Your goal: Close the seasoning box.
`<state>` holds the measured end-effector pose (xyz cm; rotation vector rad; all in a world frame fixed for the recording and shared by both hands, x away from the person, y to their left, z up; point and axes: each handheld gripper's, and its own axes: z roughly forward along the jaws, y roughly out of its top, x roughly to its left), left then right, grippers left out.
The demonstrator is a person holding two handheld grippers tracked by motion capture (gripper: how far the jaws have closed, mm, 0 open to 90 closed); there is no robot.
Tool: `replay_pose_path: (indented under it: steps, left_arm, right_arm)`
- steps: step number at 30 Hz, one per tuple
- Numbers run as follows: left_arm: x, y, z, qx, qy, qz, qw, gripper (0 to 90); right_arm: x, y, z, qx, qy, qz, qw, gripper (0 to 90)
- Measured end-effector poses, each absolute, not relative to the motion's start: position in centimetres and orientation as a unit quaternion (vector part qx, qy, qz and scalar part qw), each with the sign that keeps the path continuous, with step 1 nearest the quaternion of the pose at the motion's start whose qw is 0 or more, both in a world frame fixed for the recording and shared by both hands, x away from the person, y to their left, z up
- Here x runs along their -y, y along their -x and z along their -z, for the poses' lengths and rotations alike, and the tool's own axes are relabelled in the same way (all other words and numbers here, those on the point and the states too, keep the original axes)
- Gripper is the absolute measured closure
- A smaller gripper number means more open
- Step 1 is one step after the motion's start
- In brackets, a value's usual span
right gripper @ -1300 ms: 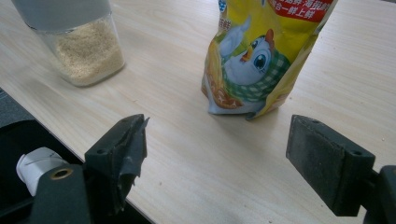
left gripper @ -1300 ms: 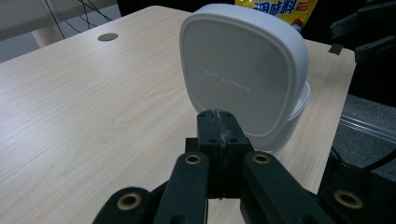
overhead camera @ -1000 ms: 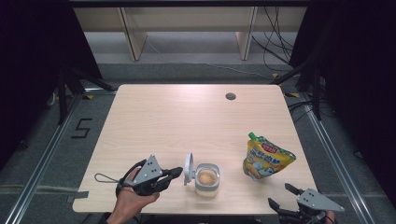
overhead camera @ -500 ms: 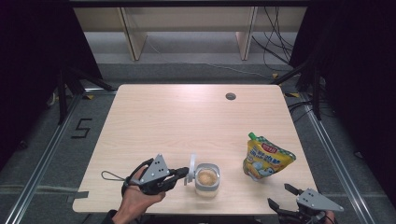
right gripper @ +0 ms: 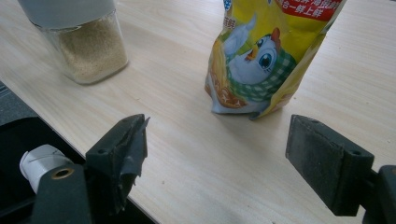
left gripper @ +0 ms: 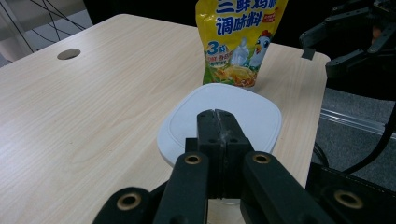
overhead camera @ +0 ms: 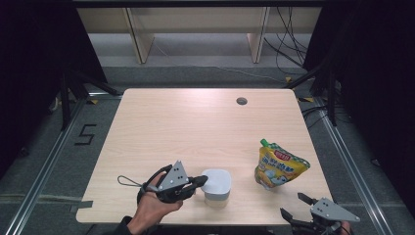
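A small glass jar of pale granules stands near the table's front edge, and its white lid lies flat on top of it. My left gripper is shut with nothing between its jaws, and its tips sit at the lid's left edge. In the left gripper view the closed tips lie over the lid. A yellow seasoning pouch stands upright to the right of the jar. My right gripper hangs open at the front right corner, facing the pouch.
The light wooden table has a round cable hole at the back right. A cord loop trails from the left gripper. Dark floor, metal rails and shelving surround the table.
The jar's lid stood upright at the jar's left side and now lies flat on the jar. My left gripper has moved right up to it. The right gripper has stayed put.
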<state>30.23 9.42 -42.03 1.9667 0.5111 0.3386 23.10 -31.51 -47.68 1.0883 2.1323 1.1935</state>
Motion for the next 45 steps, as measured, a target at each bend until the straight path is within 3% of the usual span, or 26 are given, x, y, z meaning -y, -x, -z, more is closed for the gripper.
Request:
replay_pose_path:
  steps: [7, 25, 31, 45]
  left_arm:
    - [-10.1, -30.3, 41.7, -0.224, -0.809, -0.127, 0.529, 86.0]
    - [-15.2, -29.8, 43.0, -0.262, -0.791, -0.114, 0.540, 46.5]
    - [-16.5, -29.1, 43.6, -0.286, -0.785, -0.114, 0.537, 41.9]
    - [-17.0, -27.4, 45.2, -0.276, -0.802, -0.128, 0.514, 35.4]
  right_arm:
    - [31.5, -23.1, 47.7, -0.775, -0.396, -0.435, 0.232, 21.7]
    - [31.4, -23.0, 47.8, -0.777, -0.401, -0.432, 0.221, 21.7]
    - [31.5, -23.1, 47.8, -0.779, -0.399, -0.432, 0.216, 21.8]
    - [31.2, -22.9, 47.7, -0.776, -0.408, -0.434, 0.209, 21.7]
